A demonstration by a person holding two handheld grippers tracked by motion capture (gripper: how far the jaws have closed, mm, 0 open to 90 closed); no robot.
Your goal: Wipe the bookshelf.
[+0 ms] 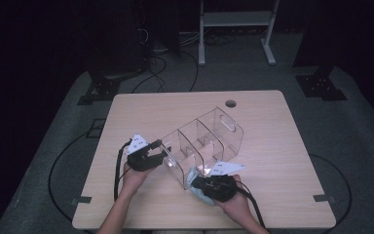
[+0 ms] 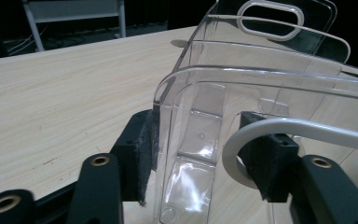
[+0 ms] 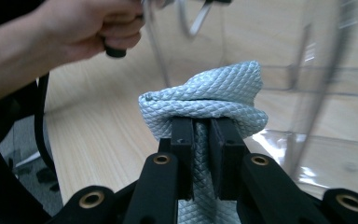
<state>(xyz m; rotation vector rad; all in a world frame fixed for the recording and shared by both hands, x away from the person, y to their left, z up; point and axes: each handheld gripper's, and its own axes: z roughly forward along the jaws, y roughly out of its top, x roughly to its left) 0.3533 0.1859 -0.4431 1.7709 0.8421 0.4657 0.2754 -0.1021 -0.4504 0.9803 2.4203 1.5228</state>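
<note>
Jaws of the right gripper (image 3: 200, 140) clench a soft, limp cloth (image 3: 205, 100) bunched above them, while the left gripper (image 2: 205, 149) pinches the stiff, slippery clear organizer (image 2: 261, 84) by its end wall.

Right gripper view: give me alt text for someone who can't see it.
The right gripper pinches a folded grey-blue cloth between its black jaws, just before a clear plastic organizer on a wooden table. A hand grips a handle at upper left.

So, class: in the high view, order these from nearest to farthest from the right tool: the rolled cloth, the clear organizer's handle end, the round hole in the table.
1. Rolled cloth: clamped in the right tool.
2. Handle end: organizer's far end.
3. Round hole: by the table's far edge.
</note>
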